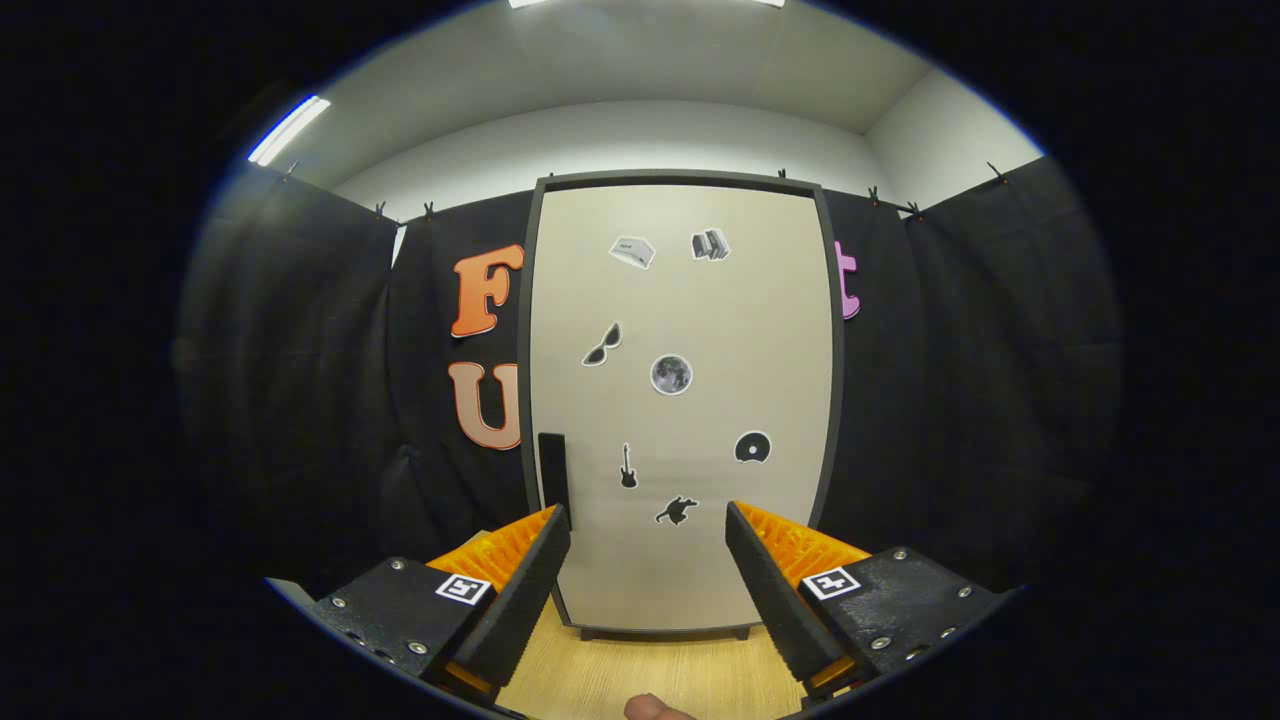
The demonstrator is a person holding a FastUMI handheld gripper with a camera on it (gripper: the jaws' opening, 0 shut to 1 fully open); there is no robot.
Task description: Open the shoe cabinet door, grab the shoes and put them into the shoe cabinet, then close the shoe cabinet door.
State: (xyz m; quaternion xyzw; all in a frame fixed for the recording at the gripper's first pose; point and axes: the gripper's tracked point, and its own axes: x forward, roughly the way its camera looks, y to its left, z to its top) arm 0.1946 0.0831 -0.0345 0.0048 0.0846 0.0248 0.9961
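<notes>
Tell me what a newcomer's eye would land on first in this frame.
The tall shoe cabinet stands dead ahead beyond the fingers, its pale door shut and scattered with small stickers. The gripper is open, holding nothing, with the dark handle just above one fingertip.

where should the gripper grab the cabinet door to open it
Take the dark vertical handle on the shoe cabinet door's left edge, coming straight on. It is the one raised part of the flat shut panel. The open gripper would likely need turning so its fingers close across the narrow bar.

Evenly lit from ceiling strip lights [289, 130], sharp at centre, strongly bowed by fisheye distortion and darkening toward the rim.
</notes>
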